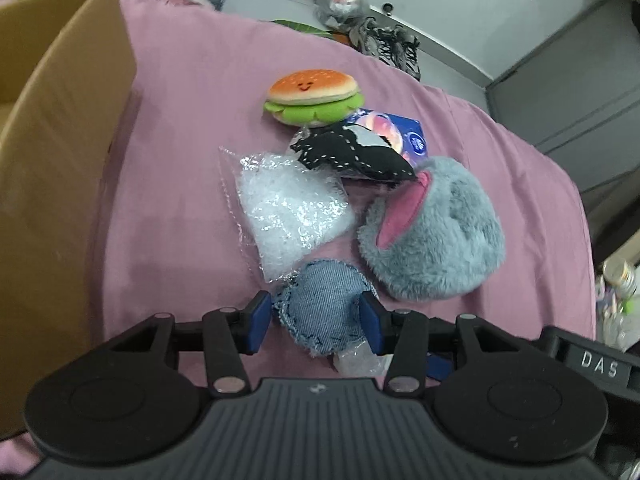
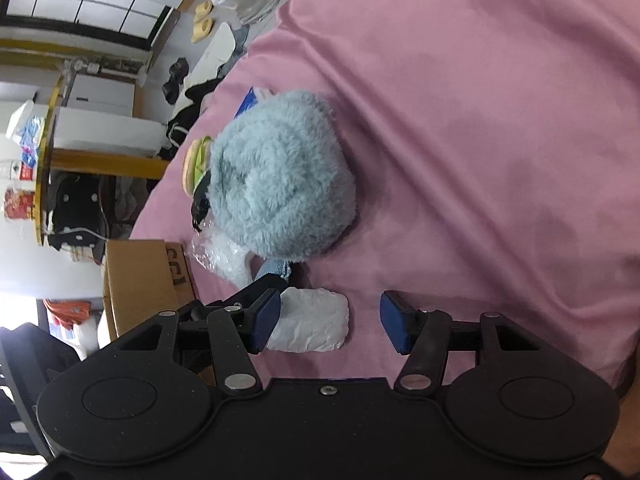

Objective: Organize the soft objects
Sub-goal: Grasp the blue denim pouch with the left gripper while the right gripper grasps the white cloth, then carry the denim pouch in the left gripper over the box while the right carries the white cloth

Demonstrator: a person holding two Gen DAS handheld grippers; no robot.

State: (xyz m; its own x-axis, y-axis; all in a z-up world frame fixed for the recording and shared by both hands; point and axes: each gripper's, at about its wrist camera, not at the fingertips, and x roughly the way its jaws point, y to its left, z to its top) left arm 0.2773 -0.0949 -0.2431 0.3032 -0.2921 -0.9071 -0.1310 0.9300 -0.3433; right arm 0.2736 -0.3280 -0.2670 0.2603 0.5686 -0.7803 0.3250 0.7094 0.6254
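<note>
Left tool (image 1: 316, 322) clamped on the denim pouch (image 1: 324, 312)

Pouch sits mid-bed (image 1: 180, 184), beside the blue furry plush (image 1: 436, 232); right tool (image 2: 330, 322) gapes around a white packet (image 2: 312, 320), pads not pressing.

This was a lived-in bedroom at home: a bed under a pink sheet (image 1: 192, 92), sneakers (image 1: 394, 46) and slippers (image 2: 203, 20) left on the floor, clothes (image 2: 188, 108) heaped beside it, white cabinets (image 2: 88, 4), and a cardboard box (image 1: 60, 128).
</note>
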